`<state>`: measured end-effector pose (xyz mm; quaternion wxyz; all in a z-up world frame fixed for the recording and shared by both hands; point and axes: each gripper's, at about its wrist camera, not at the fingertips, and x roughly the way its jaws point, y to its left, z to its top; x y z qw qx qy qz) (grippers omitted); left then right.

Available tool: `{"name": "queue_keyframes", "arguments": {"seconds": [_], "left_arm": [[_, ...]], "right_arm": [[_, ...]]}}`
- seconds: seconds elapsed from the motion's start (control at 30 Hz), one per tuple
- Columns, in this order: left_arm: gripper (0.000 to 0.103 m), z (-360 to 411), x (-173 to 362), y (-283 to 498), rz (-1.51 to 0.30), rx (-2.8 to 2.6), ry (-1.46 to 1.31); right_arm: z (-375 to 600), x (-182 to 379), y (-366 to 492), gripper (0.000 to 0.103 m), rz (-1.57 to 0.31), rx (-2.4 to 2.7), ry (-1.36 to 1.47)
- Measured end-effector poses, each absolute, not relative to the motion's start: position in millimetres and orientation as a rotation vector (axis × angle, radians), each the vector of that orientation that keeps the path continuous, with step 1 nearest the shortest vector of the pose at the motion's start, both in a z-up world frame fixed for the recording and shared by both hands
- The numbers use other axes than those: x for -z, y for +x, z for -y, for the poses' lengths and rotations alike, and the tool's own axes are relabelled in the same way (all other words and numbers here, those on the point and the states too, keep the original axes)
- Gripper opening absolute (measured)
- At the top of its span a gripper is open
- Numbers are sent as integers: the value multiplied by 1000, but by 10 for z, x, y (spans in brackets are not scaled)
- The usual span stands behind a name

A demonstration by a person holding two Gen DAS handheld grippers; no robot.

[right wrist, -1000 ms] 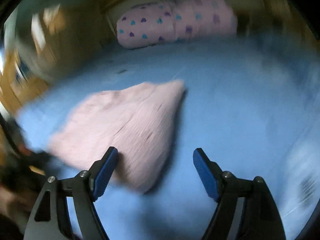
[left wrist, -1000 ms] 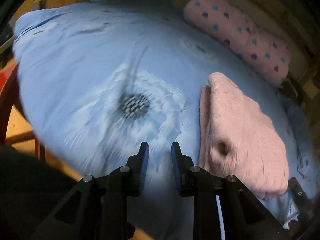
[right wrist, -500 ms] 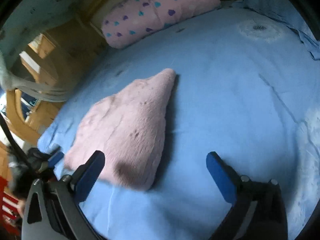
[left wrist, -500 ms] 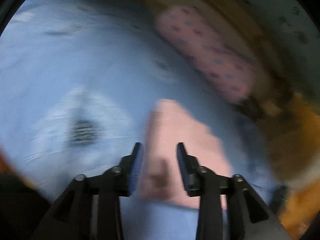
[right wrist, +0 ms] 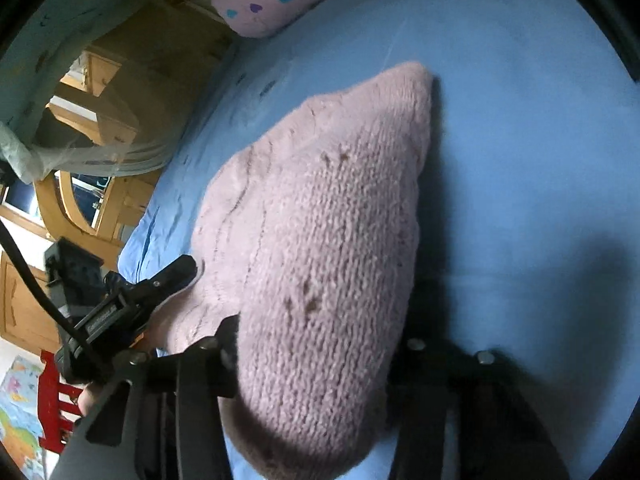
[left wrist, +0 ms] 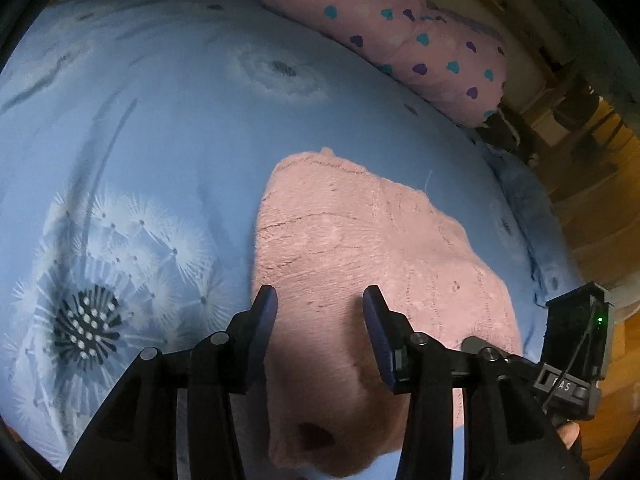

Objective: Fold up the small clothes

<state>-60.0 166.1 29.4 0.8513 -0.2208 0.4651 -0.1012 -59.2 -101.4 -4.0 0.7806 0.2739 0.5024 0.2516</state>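
Note:
A pink knitted garment (left wrist: 360, 232) lies folded on the blue dandelion-print sheet (left wrist: 160, 120). My left gripper (left wrist: 320, 308) hovers over its near left part. The jaws are opening, and the fabric lies below them, not pinched. In the right wrist view the garment (right wrist: 328, 184) bulges up between my right gripper's (right wrist: 314, 338) jaws. They are closing on this near fold, which fills the gap and hides the pads. One of the left gripper's fingers (right wrist: 180, 270) rests at the garment's left edge. The right tool's black body (left wrist: 576, 332) shows at the garment's right side.
A pink pillow with purple and teal hearts (left wrist: 400, 36) lies along the far edge of the bed. Wooden furniture (right wrist: 112, 80) and a red chair (right wrist: 52, 400) stand beyond the bed's side. Bare sheet (right wrist: 520, 140) spreads to the right of the garment.
My left gripper swung from the dandelion print to over the garment and opened. My right gripper dropped onto the garment's near fold, and its jaws went wide, then closed in around the fabric.

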Motion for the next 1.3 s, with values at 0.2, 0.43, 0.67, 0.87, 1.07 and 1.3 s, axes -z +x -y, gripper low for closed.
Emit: {"name": "queue_keyframes", "arguments": {"seconds": [0.2,0.43,0.67,0.87,1.07,1.3], "left_arm": [[26,-1227,-257,-663,-1065,317,-390],[30,-901,-193,-774,-1090,392,-353],[44,-958,-90,-754,-1120,372,-413],[44,-1049,-27,-709,-1129,425,-499],[43,-1201,141,-583,-1148,572,-735],[15,-943,157,-617,-1186,646,-667]], "right_arm": [[1254,-277,-776,48,-1092,-480,499],[1418,-358,-1208,57,-1144,-425,419],[1533,-324,-1238,103,-1122,-252,399],[1780,-146,-1104,103,-1089,-256,646],[1889,15,-829,89,-1127,-377,704],[1770,76,-689,44,-1261,-431,751]]}}
